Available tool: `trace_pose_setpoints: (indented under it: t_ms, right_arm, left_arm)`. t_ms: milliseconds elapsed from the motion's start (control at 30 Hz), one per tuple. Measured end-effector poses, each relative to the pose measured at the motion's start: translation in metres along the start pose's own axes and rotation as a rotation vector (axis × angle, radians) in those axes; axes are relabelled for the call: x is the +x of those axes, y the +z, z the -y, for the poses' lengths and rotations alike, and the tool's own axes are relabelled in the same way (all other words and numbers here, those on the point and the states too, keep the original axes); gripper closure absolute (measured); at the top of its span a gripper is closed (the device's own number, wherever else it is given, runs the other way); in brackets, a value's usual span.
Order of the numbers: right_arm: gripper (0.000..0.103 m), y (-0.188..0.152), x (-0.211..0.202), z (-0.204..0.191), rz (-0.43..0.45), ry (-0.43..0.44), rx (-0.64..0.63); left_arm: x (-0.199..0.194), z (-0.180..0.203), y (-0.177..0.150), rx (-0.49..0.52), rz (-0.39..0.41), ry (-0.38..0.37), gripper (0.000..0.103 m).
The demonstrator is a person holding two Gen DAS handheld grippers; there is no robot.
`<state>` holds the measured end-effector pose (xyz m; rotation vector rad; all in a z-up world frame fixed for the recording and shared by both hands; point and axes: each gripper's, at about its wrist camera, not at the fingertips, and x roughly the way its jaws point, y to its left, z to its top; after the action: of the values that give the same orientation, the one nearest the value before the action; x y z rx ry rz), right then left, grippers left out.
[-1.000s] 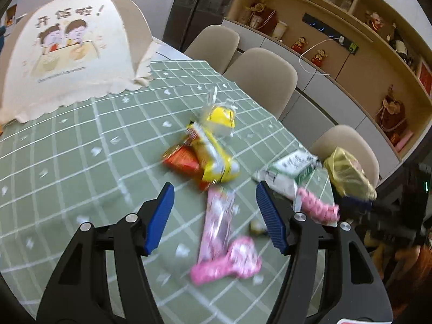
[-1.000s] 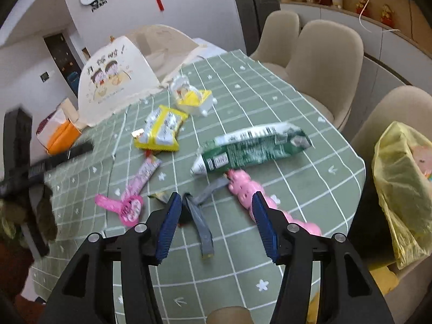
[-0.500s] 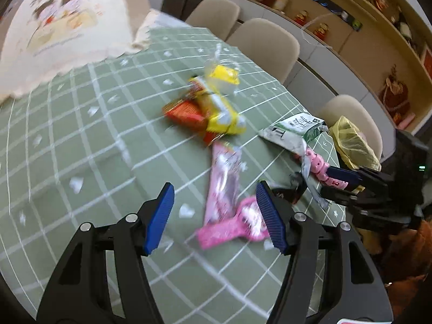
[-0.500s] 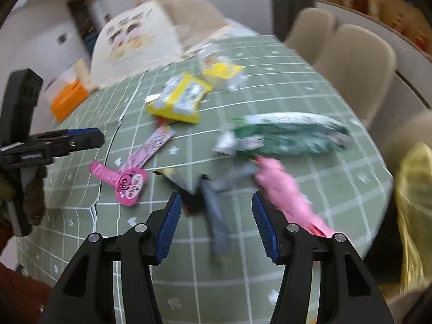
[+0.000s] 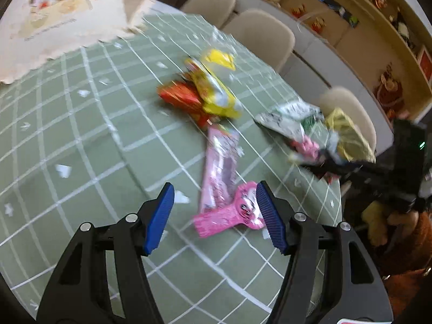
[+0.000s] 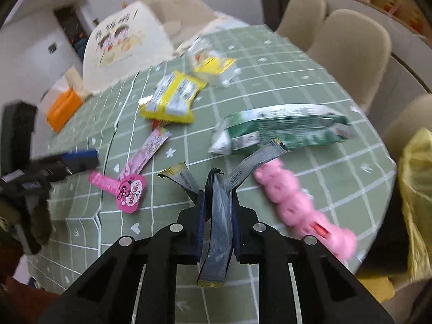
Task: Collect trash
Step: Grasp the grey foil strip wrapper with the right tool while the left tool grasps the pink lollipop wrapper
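1. A round table (image 6: 337,162) covered in a green grid-patterned cloth.
2. Lying on it: a yellow snack packet (image 6: 172,98), a green and white bag (image 6: 278,132), a long pink wrapper (image 6: 147,152), and a pink pig-faced packet (image 6: 129,191).
3. A pink moulded tray (image 6: 294,202) lies near the edge.
4. A cream food cover (image 6: 124,46) stands at the far side.

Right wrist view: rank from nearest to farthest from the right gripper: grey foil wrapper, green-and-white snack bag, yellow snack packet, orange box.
1. Grey foil wrapper: clamped in the right gripper.
2. Green-and-white snack bag: ahead, slightly right, mid-table.
3. Yellow snack packet: farther ahead, left of centre.
4. Orange box: far left, by the table's far edge.
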<state>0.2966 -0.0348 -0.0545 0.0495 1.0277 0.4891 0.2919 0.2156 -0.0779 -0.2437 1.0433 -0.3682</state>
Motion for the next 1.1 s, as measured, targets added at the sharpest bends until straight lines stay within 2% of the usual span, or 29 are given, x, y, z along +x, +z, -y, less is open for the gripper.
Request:
trace_pose_setpoints:
  t_ms: [133, 300, 367, 467, 567, 700, 800, 933, 1000, 1100]
  right_arm:
    - [0.085, -0.005, -0.019, 0.018, 0.026, -0.033, 0.052]
    - [0.085, -0.018, -0.029, 0.034, 0.038, -0.047, 0.116]
    - [0.086, -0.024, -0.030, 0.035, 0.039, -0.043, 0.133]
    - [0.085, -0.032, -0.032, 0.033, 0.042, -0.040, 0.142]
    - [0.085, -0.037, -0.037, 0.031, 0.052, -0.040, 0.146]
    - [0.086, -0.044, -0.048, 0.025, 0.072, -0.060, 0.134]
    - [0.086, -0.049, -0.056, 0.025, 0.086, -0.069, 0.143]
    - [0.086, -0.061, -0.066, 0.028, 0.103, -0.081, 0.176]
    - [0.086, -0.068, -0.073, 0.029, 0.112, -0.090, 0.193]
    - [0.086, -0.077, -0.083, 0.031, 0.133, -0.102, 0.200]
  left_arm:
    - [0.016, 0.015, -0.012, 0.059, -0.078, -0.006, 0.043]
    - [0.011, 0.042, -0.035, 0.139, -0.174, -0.124, 0.043]
    - [0.004, 0.055, -0.042, 0.198, -0.169, -0.139, 0.043]
    - [-0.004, 0.062, -0.040, 0.211, -0.119, -0.092, 0.043]
    - [0.004, 0.058, -0.031, 0.143, -0.079, -0.011, 0.043]
    - [0.026, 0.052, -0.022, 0.034, -0.090, 0.082, 0.043]
    - [0.037, 0.055, -0.020, 0.030, -0.091, 0.151, 0.043]
    - [0.043, 0.066, -0.018, 0.063, -0.081, 0.191, 0.044]
    - [0.045, 0.068, -0.017, 0.065, -0.082, 0.189, 0.056]
    - [0.046, 0.072, -0.017, 0.071, -0.081, 0.179, 0.056]
